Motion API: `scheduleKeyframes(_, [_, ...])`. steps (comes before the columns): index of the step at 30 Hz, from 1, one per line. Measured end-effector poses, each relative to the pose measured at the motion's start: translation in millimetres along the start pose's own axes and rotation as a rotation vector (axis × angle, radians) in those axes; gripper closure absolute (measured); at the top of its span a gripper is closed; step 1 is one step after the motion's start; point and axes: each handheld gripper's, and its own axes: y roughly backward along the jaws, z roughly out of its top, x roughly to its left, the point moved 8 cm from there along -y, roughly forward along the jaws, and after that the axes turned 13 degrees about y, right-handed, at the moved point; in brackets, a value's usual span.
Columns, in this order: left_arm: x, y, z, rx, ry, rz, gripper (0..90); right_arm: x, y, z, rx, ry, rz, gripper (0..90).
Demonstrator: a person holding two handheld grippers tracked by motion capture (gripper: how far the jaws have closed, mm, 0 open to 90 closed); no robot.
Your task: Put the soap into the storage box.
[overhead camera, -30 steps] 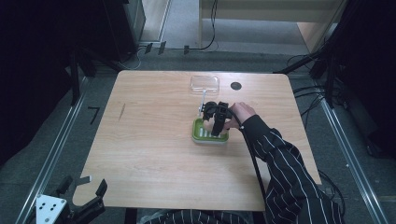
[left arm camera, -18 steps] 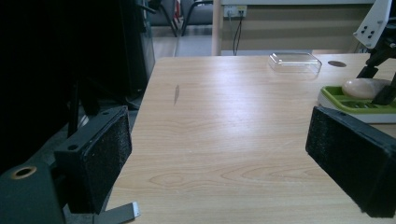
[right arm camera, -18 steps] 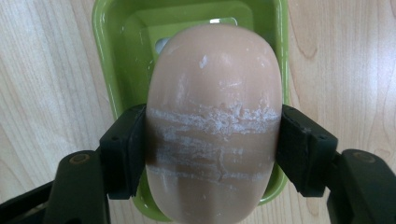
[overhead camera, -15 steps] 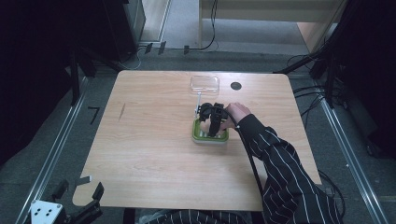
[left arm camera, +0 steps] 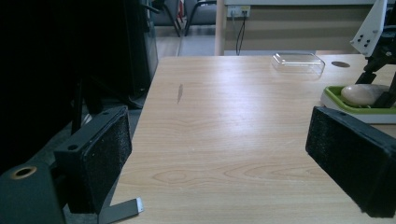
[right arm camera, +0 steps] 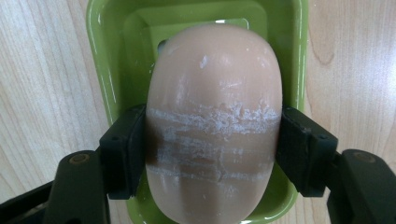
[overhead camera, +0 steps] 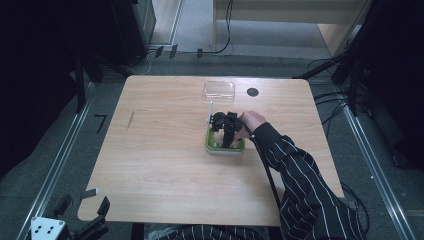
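Note:
A pale beige bar of soap (right arm camera: 215,116), scuffed white across its middle, sits between the black pads (right arm camera: 123,149) of my right gripper (right arm camera: 212,154), which is shut on its sides. Right under it lies a green soap dish (right arm camera: 105,60). From above, the right gripper (overhead camera: 226,131) points down over the dish (overhead camera: 225,148) near the table's middle right, held by a hand in a striped sleeve. My left gripper (overhead camera: 82,205) hangs off the table's near left corner. Its jaws (left arm camera: 229,149) stand wide open with nothing between them, looking across the table at the soap (left arm camera: 362,94).
A clear plastic lid (overhead camera: 219,89) lies at the table's far edge behind the dish, with a dark round hole (overhead camera: 252,92) to its right. A dark streak (overhead camera: 131,119) marks the wood at the left. Black stands and cables surround the table.
The right gripper with the soap has edged slightly left over the dish. The left gripper stays where it was.

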Motion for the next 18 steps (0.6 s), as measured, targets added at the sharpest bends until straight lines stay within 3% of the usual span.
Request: scheduleKeyframes(18, [0.0,0.0,0.0,0.000,0.000,0.000,7.2,-0.6,-4.7,-1.0,0.009,0.016,0.001,32.5])
